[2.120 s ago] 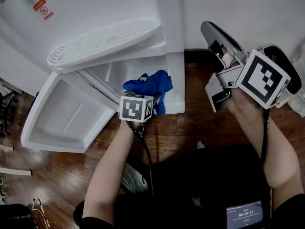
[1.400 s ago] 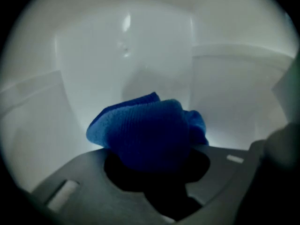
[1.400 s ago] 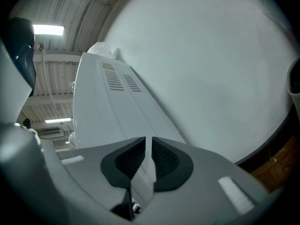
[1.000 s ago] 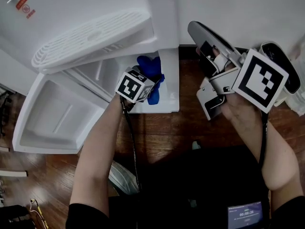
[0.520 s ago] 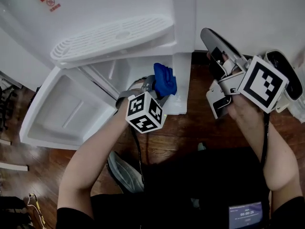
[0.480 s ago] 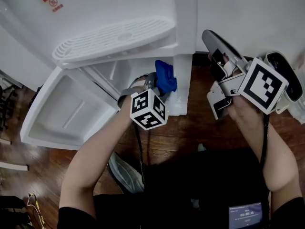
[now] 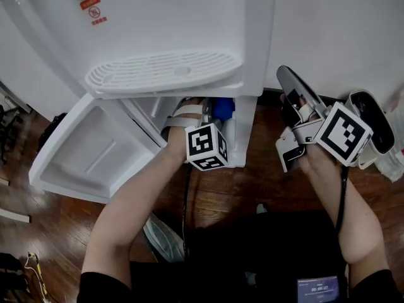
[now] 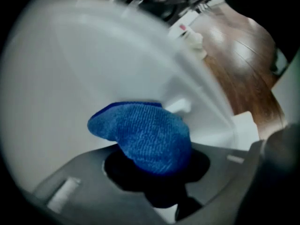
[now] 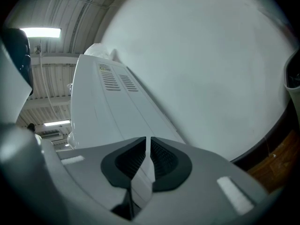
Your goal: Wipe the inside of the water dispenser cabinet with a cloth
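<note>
The white water dispenser (image 7: 158,24) stands with its lower cabinet (image 7: 243,131) open under the drip tray (image 7: 164,74). My left gripper (image 7: 211,115) reaches into that cabinet, shut on a blue cloth (image 7: 225,108). In the left gripper view the bunched cloth (image 8: 145,135) bulges out of the left gripper (image 8: 152,168) against the white inner wall (image 8: 70,78). My right gripper (image 7: 287,84) is held up to the right of the dispenser, away from the cabinet. Seen from its own camera, the right gripper (image 9: 149,156) is shut with nothing between its pads.
The cabinet door (image 7: 82,150) hangs open to the left, low over the dark wood floor (image 7: 252,182). A white wall (image 7: 341,30) rises behind the right gripper. A shoe (image 7: 161,238) shows below my left forearm.
My left gripper has risen and rolled with the cloth, going further in under the drip tray. The right gripper has stayed where it was.
</note>
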